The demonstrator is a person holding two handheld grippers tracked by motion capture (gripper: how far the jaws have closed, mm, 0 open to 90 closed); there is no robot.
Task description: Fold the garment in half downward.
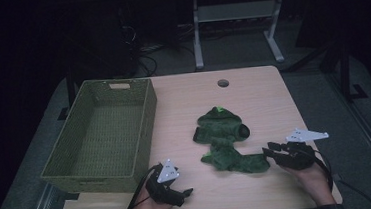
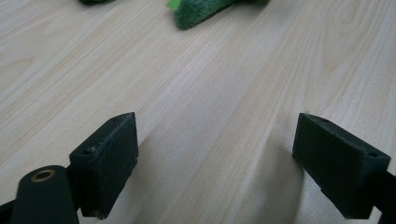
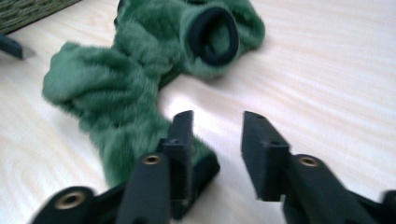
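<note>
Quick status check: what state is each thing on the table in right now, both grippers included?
Green fuzzy garment: crumpled on the table, not gripped.
Woven basket: upright, nothing inside.
Left gripper: open, fingers over bare wood.
Right gripper: partly open, nothing between its fingers, garment beside one.

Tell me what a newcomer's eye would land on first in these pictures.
First, the fuzzy green garment, crumpled mid-table on the pale wooden table. Next, the woven green basket standing at the table's left edge. Then the right gripper, jaws apart just beside the garment's near end, and the left gripper, open over bare wood.
</note>
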